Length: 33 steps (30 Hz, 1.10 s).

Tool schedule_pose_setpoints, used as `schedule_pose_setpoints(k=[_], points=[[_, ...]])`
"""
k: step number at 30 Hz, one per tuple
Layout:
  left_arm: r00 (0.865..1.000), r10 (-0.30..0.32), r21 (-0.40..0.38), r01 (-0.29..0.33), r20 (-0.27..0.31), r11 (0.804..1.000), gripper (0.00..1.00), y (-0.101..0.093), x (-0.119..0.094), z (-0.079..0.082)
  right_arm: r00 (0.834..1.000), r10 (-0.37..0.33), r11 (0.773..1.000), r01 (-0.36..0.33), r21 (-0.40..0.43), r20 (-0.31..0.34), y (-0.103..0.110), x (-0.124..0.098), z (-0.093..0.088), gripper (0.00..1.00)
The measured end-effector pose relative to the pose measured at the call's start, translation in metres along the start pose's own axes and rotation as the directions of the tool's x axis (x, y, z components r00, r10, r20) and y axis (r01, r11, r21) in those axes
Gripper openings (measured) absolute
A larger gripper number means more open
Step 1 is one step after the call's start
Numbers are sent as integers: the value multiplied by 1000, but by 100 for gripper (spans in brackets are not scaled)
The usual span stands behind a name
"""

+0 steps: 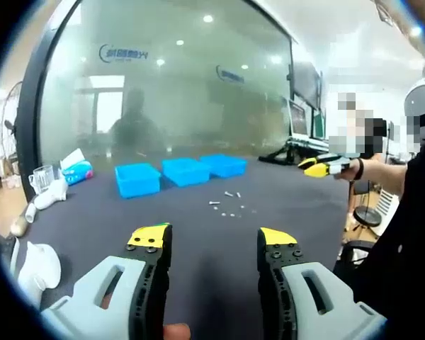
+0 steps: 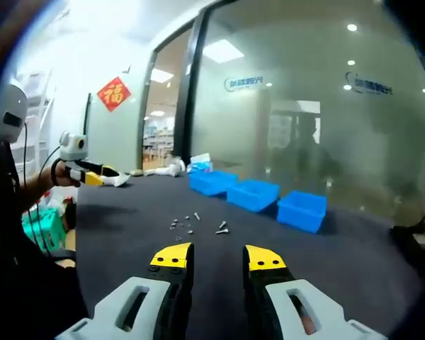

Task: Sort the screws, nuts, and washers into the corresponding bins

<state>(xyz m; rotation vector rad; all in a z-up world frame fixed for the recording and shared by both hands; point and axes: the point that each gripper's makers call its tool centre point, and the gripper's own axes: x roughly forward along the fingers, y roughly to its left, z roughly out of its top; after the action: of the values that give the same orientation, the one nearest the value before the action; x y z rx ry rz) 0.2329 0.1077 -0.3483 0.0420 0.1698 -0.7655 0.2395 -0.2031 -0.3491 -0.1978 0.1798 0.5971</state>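
Observation:
Several small screws, nuts and washers [image 1: 227, 205] lie scattered on the dark table [image 1: 198, 241], in front of three blue bins [image 1: 186, 171] standing in a row. My left gripper [image 1: 212, 238] hovers low over the near table, jaws wide apart, nothing between them. From the right, a hand holds my right gripper [image 1: 310, 167] above the table edge. The right gripper view has the parts [image 2: 195, 225] ahead and the bins [image 2: 253, 194] beyond to the right. My right gripper [image 2: 218, 257] is open and empty there. My left gripper [image 2: 99, 177] shows at far left.
White ceramic pieces [image 1: 37, 268], a glass jug [image 1: 41, 177] and a tissue pack [image 1: 76, 171] sit along the table's left side. A frosted glass wall [image 1: 184, 85] stands behind the bins. A stool [image 1: 367, 214] stands off the right edge.

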Motion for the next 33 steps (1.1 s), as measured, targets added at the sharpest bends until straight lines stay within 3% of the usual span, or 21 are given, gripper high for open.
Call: schedule_pose_setpoints(k=[3, 14, 21, 28, 33], points=[[1000, 5, -2, -5, -2, 1000, 47, 2, -1, -2, 999, 12, 997, -14, -69, -34, -1, 14, 3, 24], [1000, 16, -15, -16, -2, 1000, 47, 6, -3, -8, 980, 146, 979, -162, -121, -132, 18, 66, 17, 24], [1000, 21, -23, -21, -4, 1000, 47, 11, -4, -11, 957, 202, 960, -235, -152, -207, 26, 94, 18, 23], [1000, 19, -32, -20, -14, 999, 47, 11, -3, -16, 918, 255, 931, -317, -178, -305, 37, 130, 12, 23], [1000, 19, -34, -20, -25, 999, 47, 11, -2, -20, 875, 296, 895, -395, -210, -384, 46, 156, 5, 23]])
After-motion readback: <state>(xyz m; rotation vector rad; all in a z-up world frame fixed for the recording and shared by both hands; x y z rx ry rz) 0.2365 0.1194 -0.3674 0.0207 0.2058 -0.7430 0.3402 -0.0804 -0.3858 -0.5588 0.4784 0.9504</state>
